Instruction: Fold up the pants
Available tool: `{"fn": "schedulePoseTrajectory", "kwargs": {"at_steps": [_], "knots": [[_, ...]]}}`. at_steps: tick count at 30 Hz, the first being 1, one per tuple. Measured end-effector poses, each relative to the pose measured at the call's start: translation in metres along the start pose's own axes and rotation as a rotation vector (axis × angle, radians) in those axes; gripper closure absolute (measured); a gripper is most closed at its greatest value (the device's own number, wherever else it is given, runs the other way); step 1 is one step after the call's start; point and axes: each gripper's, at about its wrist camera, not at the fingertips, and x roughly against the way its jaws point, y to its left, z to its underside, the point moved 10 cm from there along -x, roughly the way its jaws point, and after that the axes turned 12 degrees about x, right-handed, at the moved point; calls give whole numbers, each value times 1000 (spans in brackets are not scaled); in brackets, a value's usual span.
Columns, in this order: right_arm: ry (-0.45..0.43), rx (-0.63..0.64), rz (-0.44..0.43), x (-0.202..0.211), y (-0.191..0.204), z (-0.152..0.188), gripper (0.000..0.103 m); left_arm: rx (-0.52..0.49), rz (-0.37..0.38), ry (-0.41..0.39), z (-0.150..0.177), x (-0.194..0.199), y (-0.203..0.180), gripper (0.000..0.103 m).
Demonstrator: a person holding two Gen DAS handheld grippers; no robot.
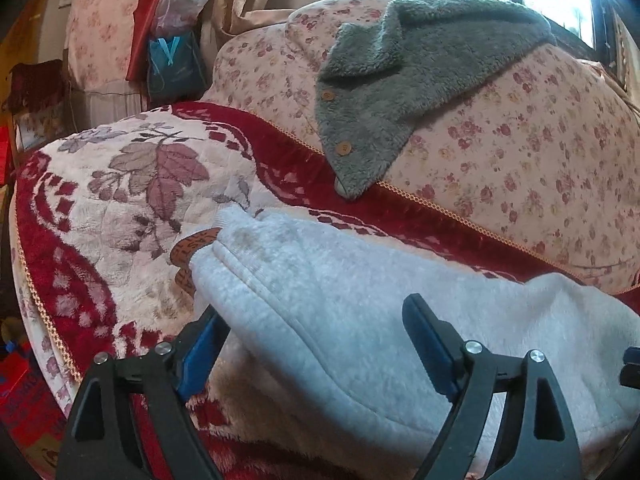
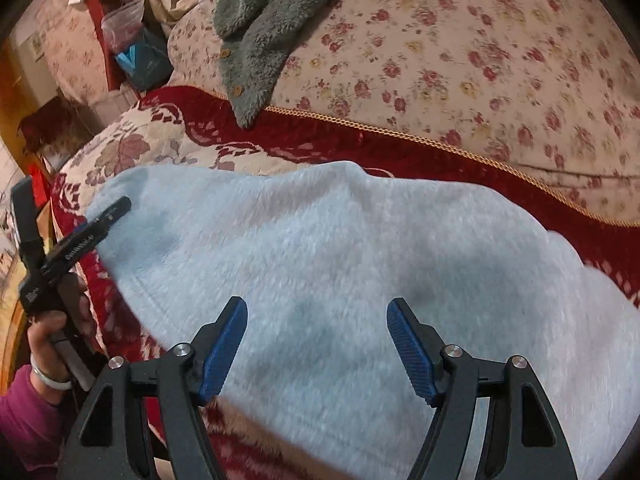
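Note:
The light grey fleece pants [image 1: 352,304] lie folded on the red and cream floral blanket [image 1: 132,184]. A brown lettered label [image 1: 192,248] sticks out at their waistband end. My left gripper [image 1: 314,340] is open, its jaws straddling the near edge of the pants without pinching them. In the right wrist view the pants [image 2: 320,248] fill the middle. My right gripper [image 2: 318,336] is open and hovers just over them. The left gripper [image 2: 80,236] shows at the pants' left end, held by a hand.
A grey fluffy buttoned garment [image 1: 392,80] lies on the pink floral quilt [image 1: 520,160] behind the blanket; it also shows in the right wrist view [image 2: 260,32]. A blue bag [image 1: 176,64] and red items stand at the far left. A window is behind.

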Motion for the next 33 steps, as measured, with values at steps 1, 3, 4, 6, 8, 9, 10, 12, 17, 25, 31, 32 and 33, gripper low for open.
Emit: {"fn": "schedulePoseTrajectory", "kwargs": {"at_steps": [1, 3, 4, 6, 8, 9, 10, 12, 17, 25, 31, 32, 33], "knots": [[-5, -12, -1, 4, -2, 2, 26, -11, 1, 5, 1, 2, -3, 17], [-15, -35, 1, 15, -7, 9, 26, -41, -6, -3, 3, 10, -9, 17], [-16, -47, 5, 20, -10, 14, 25, -49, -6, -8, 3, 13, -11, 17], [-17, -69, 12, 29, -17, 22, 23, -73, -1, -14, 7, 22, -21, 15], [-23, -96, 14, 39, -24, 31, 22, -91, 9, -15, 11, 29, -32, 13], [-27, -108, 17, 44, -28, 34, 22, -103, 15, -17, 12, 32, -39, 13], [-30, -120, 22, 48, -32, 38, 21, -117, 25, -22, 13, 36, -47, 13], [-40, -144, 31, 57, -39, 46, 21, -153, 59, -44, 14, 48, -67, 13], [-48, -201, 36, 75, -59, 68, 20, -212, 111, -69, 18, 67, -106, 13], [-76, -259, 57, 101, -86, 98, 19, -273, 176, -35, 43, 77, -162, 13], [-97, -324, 107, 130, -119, 130, 18, -319, 224, -10, 68, 82, -200, 13], [-101, -344, 117, 135, -127, 138, 18, -327, 243, 1, 74, 84, -209, 13], [-104, -366, 127, 140, -136, 145, 18, -333, 258, 9, 78, 85, -216, 13]]}}
